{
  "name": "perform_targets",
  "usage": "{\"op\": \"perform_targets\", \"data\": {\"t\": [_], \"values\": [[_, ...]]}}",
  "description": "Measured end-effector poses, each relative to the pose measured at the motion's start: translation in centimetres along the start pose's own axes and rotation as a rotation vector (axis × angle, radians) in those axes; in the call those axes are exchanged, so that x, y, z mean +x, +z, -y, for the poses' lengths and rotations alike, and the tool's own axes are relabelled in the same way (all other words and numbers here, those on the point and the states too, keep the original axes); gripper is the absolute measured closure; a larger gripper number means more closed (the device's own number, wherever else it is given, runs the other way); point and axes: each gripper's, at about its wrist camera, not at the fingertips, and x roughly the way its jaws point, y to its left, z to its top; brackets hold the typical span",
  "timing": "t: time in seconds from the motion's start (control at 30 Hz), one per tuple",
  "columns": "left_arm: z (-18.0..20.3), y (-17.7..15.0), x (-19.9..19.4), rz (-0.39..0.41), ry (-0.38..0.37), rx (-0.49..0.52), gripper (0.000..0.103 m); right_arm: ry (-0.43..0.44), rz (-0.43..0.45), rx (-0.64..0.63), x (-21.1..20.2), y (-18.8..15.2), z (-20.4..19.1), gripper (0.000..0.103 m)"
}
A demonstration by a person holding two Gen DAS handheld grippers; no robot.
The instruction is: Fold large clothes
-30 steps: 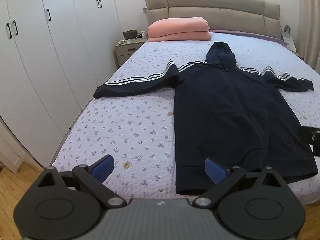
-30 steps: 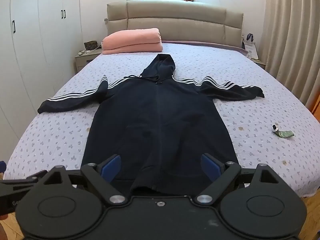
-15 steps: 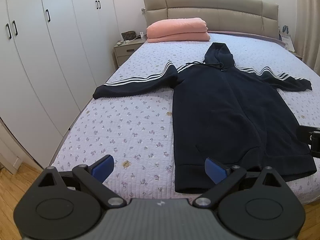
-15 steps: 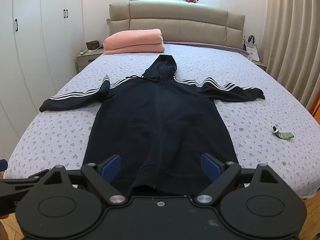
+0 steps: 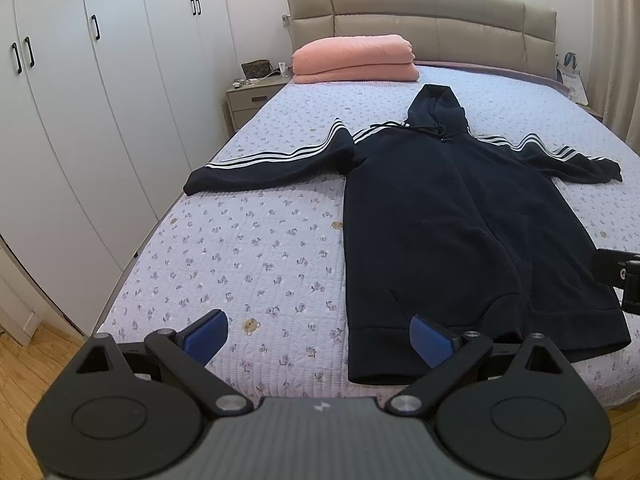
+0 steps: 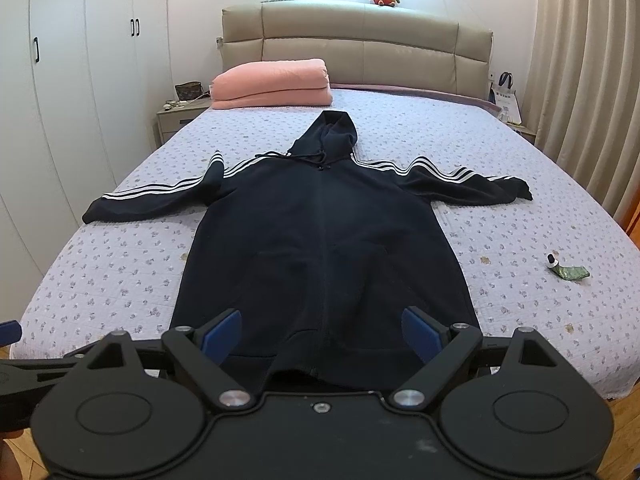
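Observation:
A long dark navy hoodie [image 5: 452, 232] with white-striped sleeves lies flat, face up, on the floral bedspread [image 5: 248, 248], hood toward the headboard and sleeves spread out. It also shows in the right wrist view [image 6: 324, 240]. My left gripper [image 5: 320, 340] is open and empty, above the foot of the bed by the hoodie's left hem corner. My right gripper [image 6: 322, 334] is open and empty, centred over the hem. Part of the right gripper [image 5: 624, 276] shows at the right edge of the left wrist view.
A folded pink blanket [image 6: 272, 84] lies at the head of the bed. A small green tube [image 6: 568, 270] lies on the bed's right side. White wardrobes [image 5: 80, 120] and a nightstand [image 5: 248, 100] stand to the left, curtains [image 6: 592, 80] to the right.
Both views have shifted slightly, so the hoodie sits a little lower in frame. Both grippers stay open and the hoodie has not moved.

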Motion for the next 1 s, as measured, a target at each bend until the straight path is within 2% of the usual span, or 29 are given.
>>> {"op": "perform_targets", "data": {"t": [0.43, 1.0], "values": [[-0.3, -0.2, -0.6, 0.023, -0.011, -0.003, 0.004, 0.004, 0.019, 0.005, -1.0, 0.2, 0.3, 0.0], [-0.9, -0.8, -5.2, 0.114, -0.015, -0.02, 0.004, 0.013, 0.109, 0.004, -5.4, -0.2, 0.4, 0.0]]}}
